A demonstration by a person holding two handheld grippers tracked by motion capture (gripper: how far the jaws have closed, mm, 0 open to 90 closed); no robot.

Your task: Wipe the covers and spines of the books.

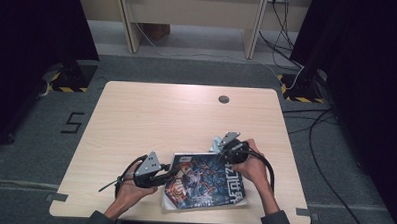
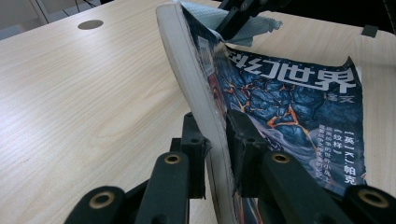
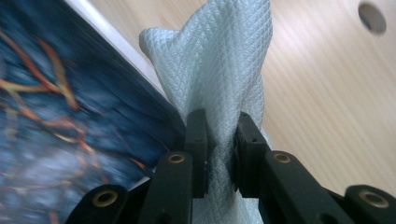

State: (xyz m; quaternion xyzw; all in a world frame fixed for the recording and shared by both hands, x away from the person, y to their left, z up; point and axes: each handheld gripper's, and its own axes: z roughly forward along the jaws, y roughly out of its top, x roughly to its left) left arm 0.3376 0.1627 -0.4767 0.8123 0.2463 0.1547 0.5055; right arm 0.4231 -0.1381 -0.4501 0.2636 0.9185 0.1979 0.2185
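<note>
A magazine [image 1: 204, 181] with a dark blue illustrated cover lies near the table's front edge. My left gripper [image 1: 170, 177] is shut on its left edge; in the left gripper view the jaws pinch the thick white page block of the magazine [image 2: 205, 100]. My right gripper [image 1: 224, 152] sits at the magazine's far right corner, shut on a white quilted cloth [image 1: 217, 142]. The right gripper view shows the cloth [image 3: 224, 70] bunched between the pads, with the magazine [image 3: 60, 121] blurred just to its left. In the left gripper view the cloth [image 2: 256, 27] hangs from the other gripper at the magazine's far corner.
The light wooden table [image 1: 176, 116] has a round cable hole [image 1: 223, 99] at the back right. Beyond the table stand a wooden desk frame [image 1: 189, 21] and floor cables [image 1: 288, 50]. Black curtains flank both sides.
</note>
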